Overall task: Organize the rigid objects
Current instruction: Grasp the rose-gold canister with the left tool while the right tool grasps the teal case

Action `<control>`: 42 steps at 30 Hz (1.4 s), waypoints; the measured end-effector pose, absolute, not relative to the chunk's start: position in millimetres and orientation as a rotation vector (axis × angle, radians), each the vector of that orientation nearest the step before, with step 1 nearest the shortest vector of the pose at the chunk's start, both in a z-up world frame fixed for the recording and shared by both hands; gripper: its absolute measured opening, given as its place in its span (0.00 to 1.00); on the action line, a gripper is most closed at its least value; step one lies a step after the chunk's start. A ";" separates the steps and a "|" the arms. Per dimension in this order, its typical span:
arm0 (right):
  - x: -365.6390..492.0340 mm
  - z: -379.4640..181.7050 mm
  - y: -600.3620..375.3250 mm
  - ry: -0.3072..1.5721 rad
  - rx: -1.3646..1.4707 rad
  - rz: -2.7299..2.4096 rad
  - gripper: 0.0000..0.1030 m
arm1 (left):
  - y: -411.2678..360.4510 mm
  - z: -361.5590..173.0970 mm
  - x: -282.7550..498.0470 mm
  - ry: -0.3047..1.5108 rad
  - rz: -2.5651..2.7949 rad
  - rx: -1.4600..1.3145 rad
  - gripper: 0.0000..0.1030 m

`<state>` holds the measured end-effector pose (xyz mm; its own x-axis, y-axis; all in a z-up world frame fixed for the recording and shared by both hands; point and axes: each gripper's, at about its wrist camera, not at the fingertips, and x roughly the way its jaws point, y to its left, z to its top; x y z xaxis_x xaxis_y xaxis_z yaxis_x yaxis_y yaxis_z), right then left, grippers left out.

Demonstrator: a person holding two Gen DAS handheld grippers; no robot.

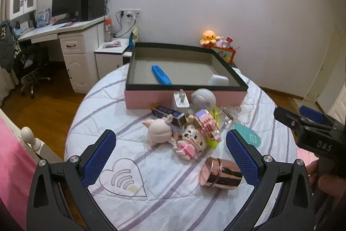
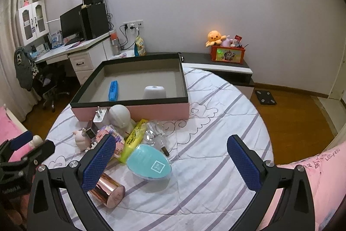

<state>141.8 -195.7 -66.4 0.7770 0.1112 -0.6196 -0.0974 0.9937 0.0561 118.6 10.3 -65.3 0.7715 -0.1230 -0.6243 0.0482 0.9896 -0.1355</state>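
Two grippers, left gripper and right gripper, hover with fingers apart; nothing held. Next pick: copper tin at five o'clock, bound for box.

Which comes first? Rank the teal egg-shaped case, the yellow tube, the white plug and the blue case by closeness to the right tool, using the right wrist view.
1. Teal egg-shaped case, just ahead of the open right tool.
2. Yellow tube, behind it, to the left.
3. White plug, against the pink box's front wall.
4. Blue case, inside the pink box.
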 end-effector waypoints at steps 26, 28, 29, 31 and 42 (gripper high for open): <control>171.7 -121.1 -204.1 0.844 0.081 0.242 1.00 | -54.5 -143.7 132.9 0.856 -0.241 -0.030 0.69; 173.8 -124.9 -198.9 0.858 0.074 0.260 1.00 | -50.6 -141.9 133.4 0.856 -0.264 -0.032 0.55; 174.7 -126.2 -196.1 0.862 0.067 0.267 1.00 | -48.2 -141.9 133.7 0.857 -0.270 -0.043 0.55; 176.7 -129.8 -188.6 0.872 0.049 0.282 1.00 | -42.8 -141.0 133.1 0.859 -0.280 -0.059 0.55; 181.9 -159.1 -171.0 0.909 -0.043 0.259 0.65 | -21.7 -139.0 127.4 0.848 -0.244 -0.060 0.55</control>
